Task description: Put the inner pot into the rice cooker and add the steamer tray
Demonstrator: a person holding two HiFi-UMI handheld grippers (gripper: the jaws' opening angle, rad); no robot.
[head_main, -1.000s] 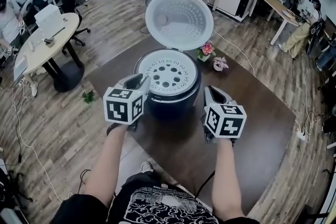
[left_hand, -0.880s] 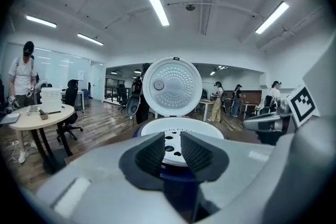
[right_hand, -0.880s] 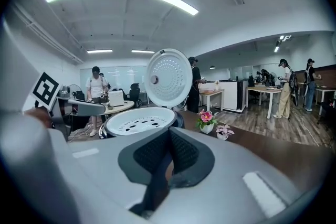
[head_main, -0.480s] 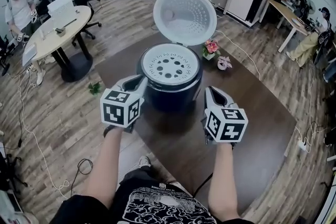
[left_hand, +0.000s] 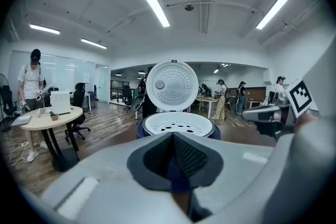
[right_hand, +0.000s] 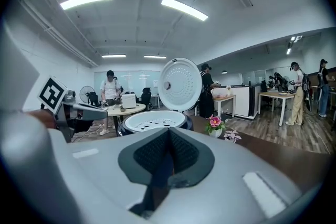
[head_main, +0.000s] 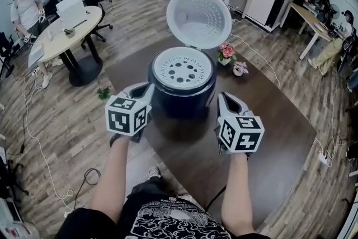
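Your left gripper [left_hand: 172,139] has its jaws pressed together with nothing between them; they have just been closing. Your right gripper [right_hand: 169,134] is likewise closed on nothing. Both hang on the near side of the rice cooker [head_main: 182,99], one by its left flank and one by its right, close to its dark body but apart from it.

The white steamer tray [head_main: 183,67] already sits level in the cooker's mouth, its holes facing up. The inner pot would lie beneath it and is hidden, so you cannot confirm it from here. The lid [head_main: 198,18] stands open at the far side.

As I judge it, the placing is done and what is left is a clean retreat. Draw both grippers straight toward you, keeping them clear of the tray's rim so nothing tips it. Check that the rim lies even all round before you leave it. Mind the small flower pot [head_main: 225,53], far right of the cooker on the brown table [head_main: 268,137].
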